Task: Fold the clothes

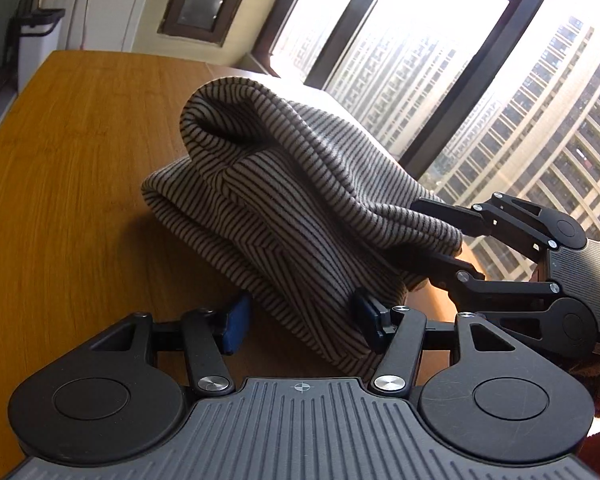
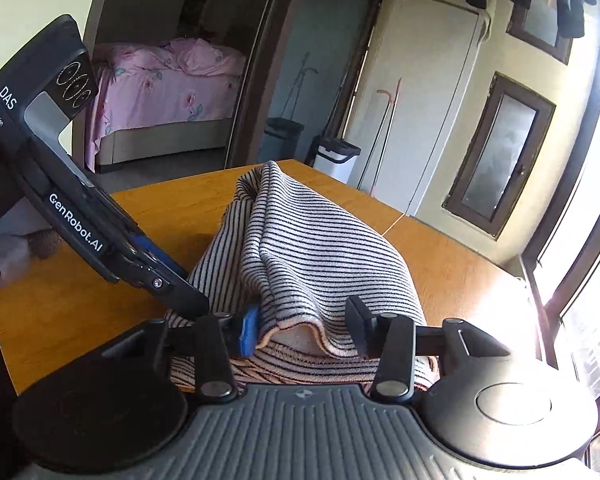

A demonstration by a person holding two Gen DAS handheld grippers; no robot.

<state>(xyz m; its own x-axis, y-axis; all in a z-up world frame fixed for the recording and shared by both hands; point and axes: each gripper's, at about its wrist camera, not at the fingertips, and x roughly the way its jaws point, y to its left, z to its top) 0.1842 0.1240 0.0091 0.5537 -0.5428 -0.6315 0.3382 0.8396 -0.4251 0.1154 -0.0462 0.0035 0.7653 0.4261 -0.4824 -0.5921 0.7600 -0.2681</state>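
A black-and-white striped garment [image 1: 284, 196] lies bunched in a raised heap on the wooden table [image 1: 80, 168]. My left gripper [image 1: 300, 320] is open, its blue pads on either side of the garment's near hanging edge. My right gripper [image 2: 304, 328] is open too, with the garment's hem [image 2: 300, 332] lying between its fingers. In the left wrist view the right gripper [image 1: 440, 232] comes in from the right with its fingers around the cloth's right end. In the right wrist view the left gripper [image 2: 180, 292] reaches in from the left at the garment's left edge.
A large window [image 1: 460, 80] with dark frames runs along the table's far side. A white bin [image 2: 336, 156] and a white cabinet [image 2: 420, 100] stand beyond the table's far end. A doorway shows a pink bed [image 2: 164, 84].
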